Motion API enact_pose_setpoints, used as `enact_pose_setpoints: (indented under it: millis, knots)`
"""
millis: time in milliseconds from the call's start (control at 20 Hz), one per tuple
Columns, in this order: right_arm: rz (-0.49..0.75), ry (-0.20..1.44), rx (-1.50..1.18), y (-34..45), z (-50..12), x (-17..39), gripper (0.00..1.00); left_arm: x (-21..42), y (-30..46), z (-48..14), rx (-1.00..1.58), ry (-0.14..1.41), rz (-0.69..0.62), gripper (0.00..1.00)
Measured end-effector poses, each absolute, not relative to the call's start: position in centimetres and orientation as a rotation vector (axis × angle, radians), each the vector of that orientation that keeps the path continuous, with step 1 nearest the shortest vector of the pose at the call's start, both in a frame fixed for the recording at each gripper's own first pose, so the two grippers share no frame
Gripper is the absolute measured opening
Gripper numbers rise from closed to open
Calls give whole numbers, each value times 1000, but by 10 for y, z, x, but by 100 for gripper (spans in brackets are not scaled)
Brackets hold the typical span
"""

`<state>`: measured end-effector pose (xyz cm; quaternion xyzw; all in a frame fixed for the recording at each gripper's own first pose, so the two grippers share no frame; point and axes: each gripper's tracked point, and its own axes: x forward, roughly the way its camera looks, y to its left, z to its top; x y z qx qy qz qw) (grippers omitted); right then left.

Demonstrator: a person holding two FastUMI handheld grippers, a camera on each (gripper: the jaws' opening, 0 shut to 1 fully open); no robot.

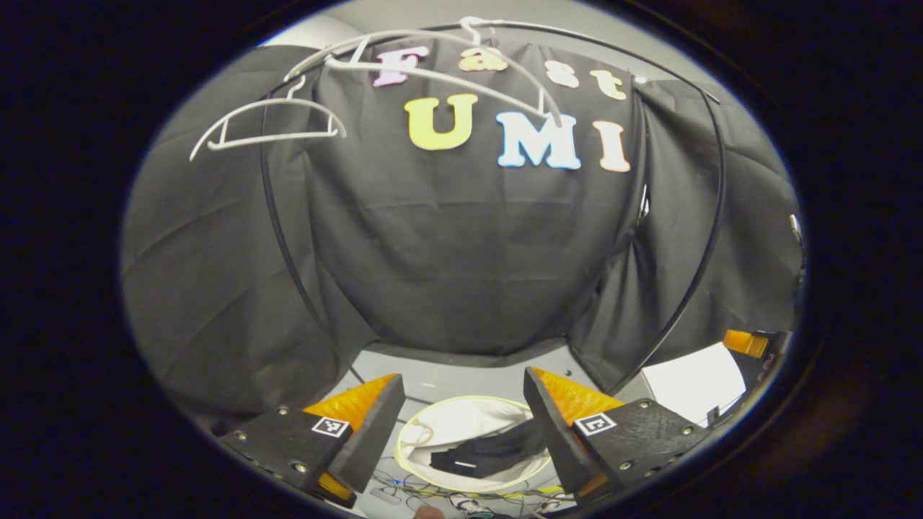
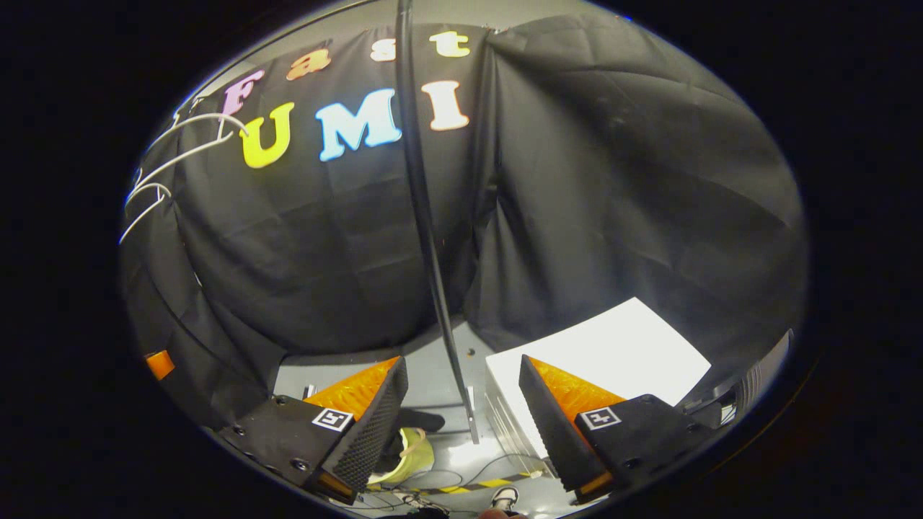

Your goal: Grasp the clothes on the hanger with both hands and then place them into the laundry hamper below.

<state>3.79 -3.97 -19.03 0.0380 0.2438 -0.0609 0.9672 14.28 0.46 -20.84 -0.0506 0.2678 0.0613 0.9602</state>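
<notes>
In the left gripper view, the left gripper [image 1: 464, 422] is seen with its jaws spread wide and nothing held between them. Below and between its fingers, the laundry hamper [image 1: 433, 425] stands on the grey floor [image 1: 461, 375], its pale rim round and its white lining visible. Dark clothes [image 1: 490, 455] lie inside the hamper, toward its right side. Above, two bare white hangers [image 1: 267, 126] [image 1: 447, 68] hang from the black rack frame [image 1: 277, 231] against the black cloth wall. Cables [image 1: 433, 497] are scattered on the floor just beside the hamper's near edge.

In the right gripper view, the right gripper [image 2: 461, 414] is likewise held with jaws wide apart and empty. A black rack pole [image 2: 425, 238] runs down to the floor between its fingers. A white box [image 2: 613, 353] stands on the floor behind the right finger. Part of the hamper's yellow-green rim [image 2: 411, 454] is seen beside the left finger.
</notes>
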Motion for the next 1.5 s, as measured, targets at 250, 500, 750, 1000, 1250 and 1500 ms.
enact_pose_setpoints:
  millis: [250, 500, 750, 1000, 1250, 1500]
  knots:
    - [-107, 328, 29, -78, -130, 46, 98, 153, -21, -109, -37, 379, 177, 97]
    - [-79, 151, 108, -98, -51, 56, 98, 168, -48, -8, -109, 191, 139, 97]
    - [-136, -57, 187, -130, 10, 71, 92, 180, -63, 64, -88, 94, 113, 97]
    - [-226, -181, 276, -148, 52, 64, 98, 176, -60, 108, -165, 11, 115, 96]
    - [-265, -209, 299, -149, 57, 48, 98, 166, -35, 124, -216, -63, 99, 96]
    - [-329, -177, 198, -161, 35, 24, 98, 144, 18, 92, -235, -47, 112, 96]
